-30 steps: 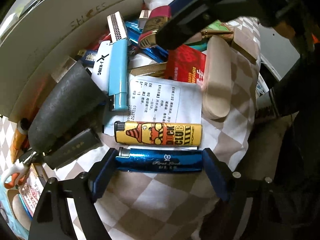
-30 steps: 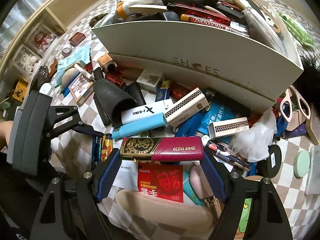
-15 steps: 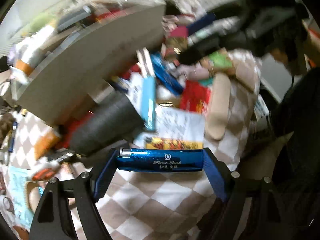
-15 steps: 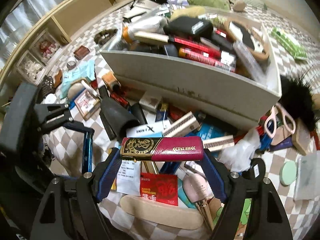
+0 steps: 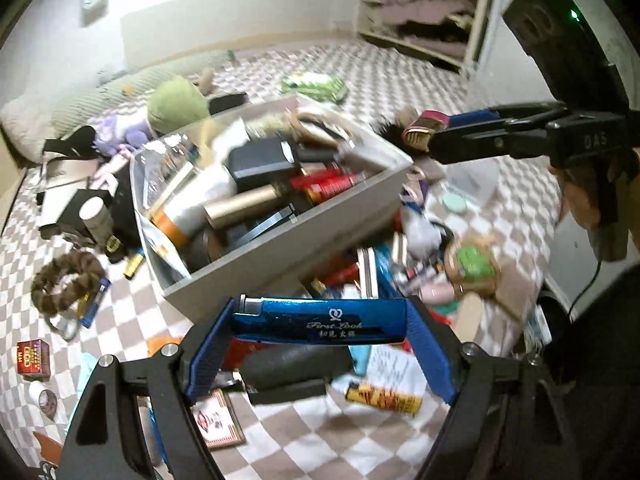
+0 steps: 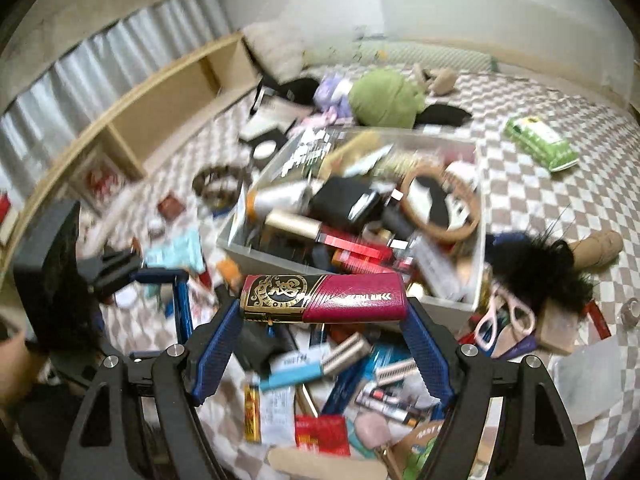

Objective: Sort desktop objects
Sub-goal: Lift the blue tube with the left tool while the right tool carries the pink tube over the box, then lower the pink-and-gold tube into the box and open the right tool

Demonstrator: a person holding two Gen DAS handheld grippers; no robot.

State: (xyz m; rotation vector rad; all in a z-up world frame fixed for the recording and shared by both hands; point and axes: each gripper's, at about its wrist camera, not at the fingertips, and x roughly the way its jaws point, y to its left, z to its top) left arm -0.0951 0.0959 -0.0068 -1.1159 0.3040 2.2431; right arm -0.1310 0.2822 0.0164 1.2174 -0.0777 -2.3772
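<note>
The sort looks only partly done. The white box [image 5: 280, 276] already holds a heap of tubes, cases and a round mirror, yet the checkered bedspread [image 6: 560, 208] around it is littered with things that, by my reading, have yet to go in: lighters, comb-like strips, a receipt, scissors [image 6: 504, 320] at the right and a hair scrunchie [image 5: 64, 280] at the far left. Two pieces are in hand now. The left gripper [image 5: 320, 322] is closed on a blue lighter [image 5: 320, 322], pinched end to end between the blue pads, raised in the air on the near side of the box. Its long axis runs straight across the jaws, left to right in the left wrist view, with the metal cap end at the left. The right gripper [image 6: 324, 298] is likewise clamped on a red and gold lighter [image 6: 324, 298], held by its two ends just short of the box's near wall. That one also lies crosswise, with the ornate black and gold end at the left and the plain red end at the right. Both pieces seem ready to be dropped into the box, and much of the loose clutter remains.
</note>
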